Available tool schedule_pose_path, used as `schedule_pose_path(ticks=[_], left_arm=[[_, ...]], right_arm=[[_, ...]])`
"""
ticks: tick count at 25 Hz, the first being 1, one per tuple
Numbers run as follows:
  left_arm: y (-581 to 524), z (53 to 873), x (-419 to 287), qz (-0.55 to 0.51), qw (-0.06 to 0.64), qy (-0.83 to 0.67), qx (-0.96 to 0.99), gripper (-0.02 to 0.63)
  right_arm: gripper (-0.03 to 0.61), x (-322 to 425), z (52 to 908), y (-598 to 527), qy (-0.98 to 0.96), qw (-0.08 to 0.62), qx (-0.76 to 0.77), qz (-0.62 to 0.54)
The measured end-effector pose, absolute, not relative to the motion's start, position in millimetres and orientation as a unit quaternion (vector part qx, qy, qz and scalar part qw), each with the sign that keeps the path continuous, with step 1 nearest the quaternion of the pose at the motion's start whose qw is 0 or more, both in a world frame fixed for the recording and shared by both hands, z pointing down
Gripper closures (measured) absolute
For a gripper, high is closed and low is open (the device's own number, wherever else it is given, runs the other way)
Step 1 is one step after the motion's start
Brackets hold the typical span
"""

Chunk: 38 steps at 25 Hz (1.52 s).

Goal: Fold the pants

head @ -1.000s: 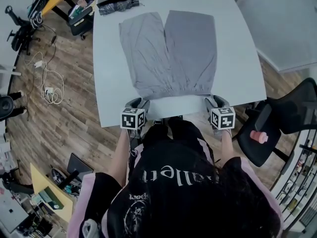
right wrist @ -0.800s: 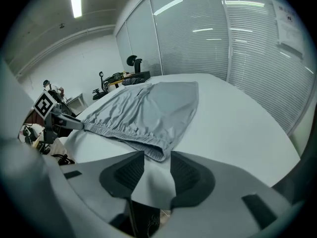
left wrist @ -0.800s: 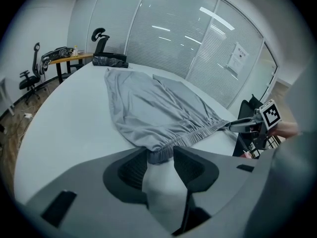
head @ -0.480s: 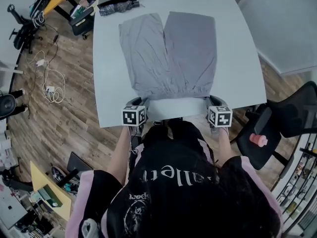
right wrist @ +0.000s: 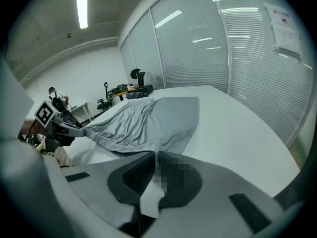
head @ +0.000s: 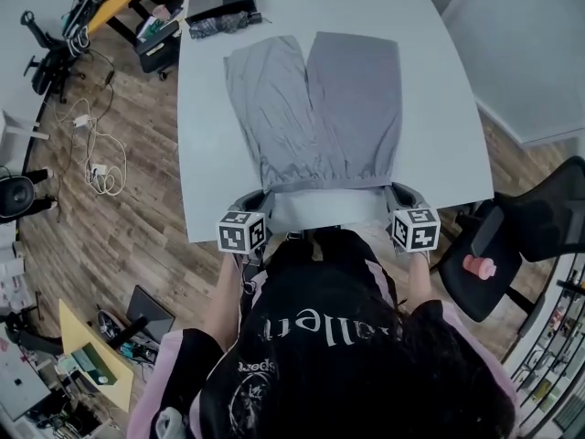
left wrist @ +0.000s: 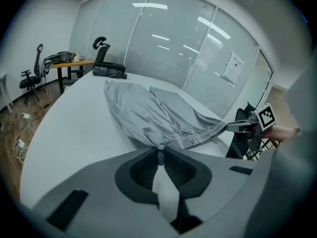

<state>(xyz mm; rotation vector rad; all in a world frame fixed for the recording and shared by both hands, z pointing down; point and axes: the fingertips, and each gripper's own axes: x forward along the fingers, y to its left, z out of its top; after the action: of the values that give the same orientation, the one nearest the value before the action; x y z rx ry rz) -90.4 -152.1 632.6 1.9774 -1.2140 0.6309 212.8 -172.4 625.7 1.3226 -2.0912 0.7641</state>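
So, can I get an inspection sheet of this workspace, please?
Surface: white table, mostly bare.
Job's things: grey pants spread out, unfolded, waistband toward the person.
Clutter: dark bundle at the table's far left corner.
Grippers: left tool and right tool, jaws have just been closing; each pinches a waistband corner.
Cables: white cable loose on the floor, left.
Surroundings: wooden floor, black chair at right, glass wall beyond.

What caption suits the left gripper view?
Left tool, jaws just closed on the grey pants waistband, white table below.
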Motion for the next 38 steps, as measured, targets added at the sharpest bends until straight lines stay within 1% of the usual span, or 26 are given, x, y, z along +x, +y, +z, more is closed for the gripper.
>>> schedule_pose_path(ticks=[8, 14, 17, 19, 24, 31, 38], left_arm=[[-176, 547, -89, 0.151, 0.295, -0.476, 0.815, 0.560], [-191, 470, -79, 0.057, 0.253, -0.460, 0.849, 0.561], [-198, 437, -85, 0.006, 0.239, -0.457, 0.857, 0.561], [-202, 421, -91, -0.007, 0.225, -0.462, 0.858, 0.561], [-217, 410, -106, 0.032, 0.175, -0.480, 0.859, 0.561], [-265, 417, -111, 0.088, 0.147, -0.474, 0.864, 0.561], [-339, 452, -121, 0.144, 0.140, -0.467, 0.861, 0.561]], right_arm=[[0.543, 200, 557, -189, -0.819, 0.225, 0.470, 0.240], [0.543, 182, 491, -197, -0.861, 0.191, 0.431, 0.192], [0.543, 179, 459, -202, -0.877, 0.177, 0.416, 0.164], [0.543, 180, 443, -206, -0.882, 0.169, 0.412, 0.151], [0.544, 192, 426, -223, -0.885, 0.159, 0.417, 0.133], [0.543, 196, 431, -279, -0.887, 0.162, 0.413, 0.127], [0.543, 190, 461, -363, -0.888, 0.180, 0.401, 0.135]])
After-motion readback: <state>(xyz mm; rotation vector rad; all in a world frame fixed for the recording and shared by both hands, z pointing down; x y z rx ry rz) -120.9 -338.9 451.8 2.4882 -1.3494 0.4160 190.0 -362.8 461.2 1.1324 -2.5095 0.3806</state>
